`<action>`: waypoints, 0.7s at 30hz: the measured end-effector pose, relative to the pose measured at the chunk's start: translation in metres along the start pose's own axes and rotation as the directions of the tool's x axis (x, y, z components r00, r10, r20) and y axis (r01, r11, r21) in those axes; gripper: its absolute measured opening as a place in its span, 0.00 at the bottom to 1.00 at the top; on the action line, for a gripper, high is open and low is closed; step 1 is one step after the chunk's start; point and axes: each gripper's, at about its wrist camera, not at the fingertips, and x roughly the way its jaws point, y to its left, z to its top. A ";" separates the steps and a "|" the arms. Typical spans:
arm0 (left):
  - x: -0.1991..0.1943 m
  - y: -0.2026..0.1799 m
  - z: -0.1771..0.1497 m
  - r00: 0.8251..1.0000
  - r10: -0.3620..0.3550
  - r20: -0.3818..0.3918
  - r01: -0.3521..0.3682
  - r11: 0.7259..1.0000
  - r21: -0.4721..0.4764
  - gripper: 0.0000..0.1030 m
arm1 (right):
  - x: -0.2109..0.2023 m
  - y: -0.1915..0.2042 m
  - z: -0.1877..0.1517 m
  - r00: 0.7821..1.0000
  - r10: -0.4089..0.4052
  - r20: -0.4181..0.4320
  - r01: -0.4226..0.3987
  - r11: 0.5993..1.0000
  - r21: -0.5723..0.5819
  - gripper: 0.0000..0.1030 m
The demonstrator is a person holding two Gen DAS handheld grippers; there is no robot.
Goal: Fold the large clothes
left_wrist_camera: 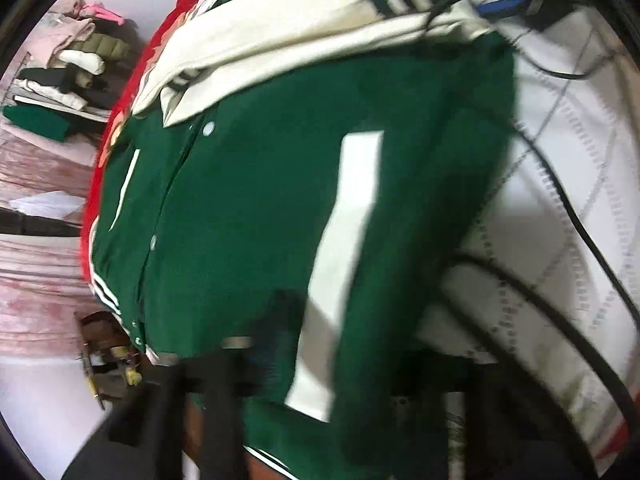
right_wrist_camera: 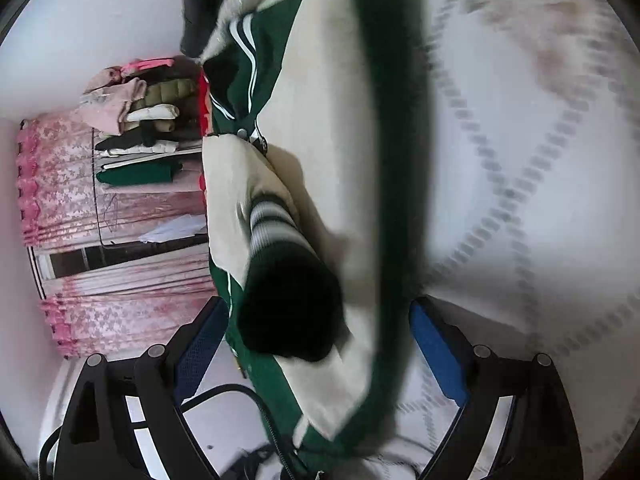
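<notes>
The green and cream varsity jacket (left_wrist_camera: 280, 208) lies front-up on the white quilted bedcover (left_wrist_camera: 568, 208), cream sleeves folded across its chest; the left gripper (left_wrist_camera: 224, 384) is closed at the hem, though blur hides whether cloth is caught. The right gripper (right_wrist_camera: 320, 360) stands wide open, its blue pads either side of the striped sleeve cuff (right_wrist_camera: 276, 236) without pressing it. Risks: a pinch holding one layer would drag the folded sleeves askew, and the black cables (left_wrist_camera: 560, 320) beside the jacket could snag.

green jacket (left_wrist_camera: 260, 216), cream sleeves (left_wrist_camera: 304, 32), quilted bedspread (left_wrist_camera: 560, 208)
</notes>
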 end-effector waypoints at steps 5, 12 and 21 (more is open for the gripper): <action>-0.033 0.024 0.001 0.996 -0.055 0.070 0.058 0.998 -0.036 0.06 | 0.031 0.020 0.010 0.998 -0.062 -0.012 0.062 0.998 0.008 0.17; -0.069 0.101 0.011 0.981 -0.111 0.160 0.129 0.986 -0.102 0.05 | 0.013 0.111 -0.003 0.995 -0.034 0.093 0.033 0.999 0.006 0.14; -0.046 0.255 0.038 0.957 -0.209 0.202 0.256 0.933 -0.251 0.05 | 0.089 0.267 0.029 0.978 -0.163 0.127 0.170 0.984 -0.048 0.14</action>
